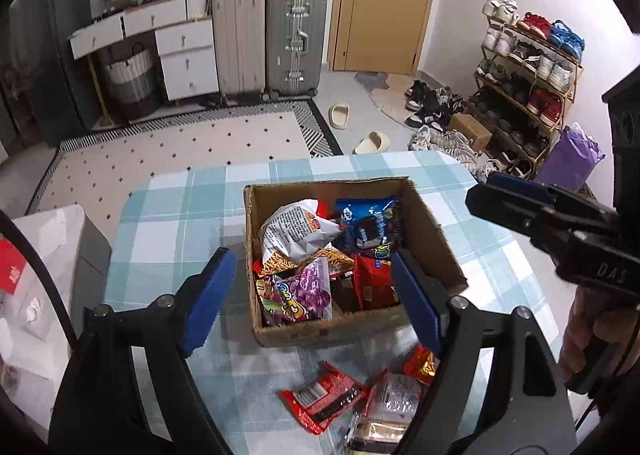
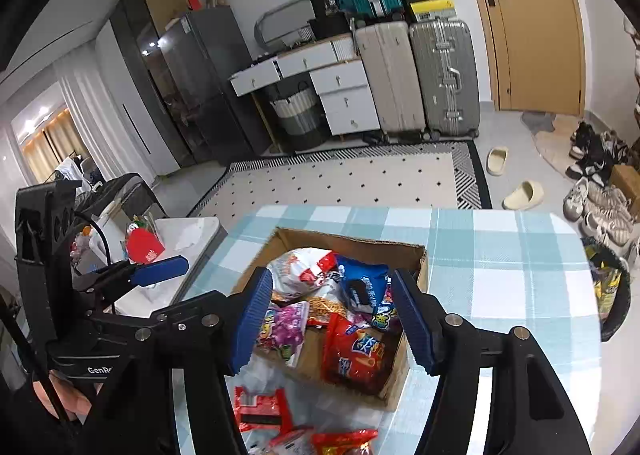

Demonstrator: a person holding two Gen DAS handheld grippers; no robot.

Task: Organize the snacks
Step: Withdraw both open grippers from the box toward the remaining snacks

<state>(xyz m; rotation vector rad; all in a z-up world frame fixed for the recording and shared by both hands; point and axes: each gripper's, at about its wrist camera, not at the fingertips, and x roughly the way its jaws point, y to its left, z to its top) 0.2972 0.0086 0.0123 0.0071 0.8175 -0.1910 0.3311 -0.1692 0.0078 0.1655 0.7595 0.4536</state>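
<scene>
— Hovering over the cardboard box (image 1: 424, 231), centre frame on the counter (image 1: 168, 215): left tool (image 1: 316, 303) spread, empty.
— Right tool (image 2: 332, 319)?
— Spread too, nothing pinched. Loose red snack packs (image 1: 324, 399) lie lower frame.

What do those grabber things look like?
Each gripper is black with two flat blue ribbed pads. The left gripper has round silver bolts on its arms, and so does the right gripper. White letters are printed on both bodies: "DAS" on the right one, seen from the left camera, and "GenRo" on the left one. A thin black cable runs beside the left one.
</scene>
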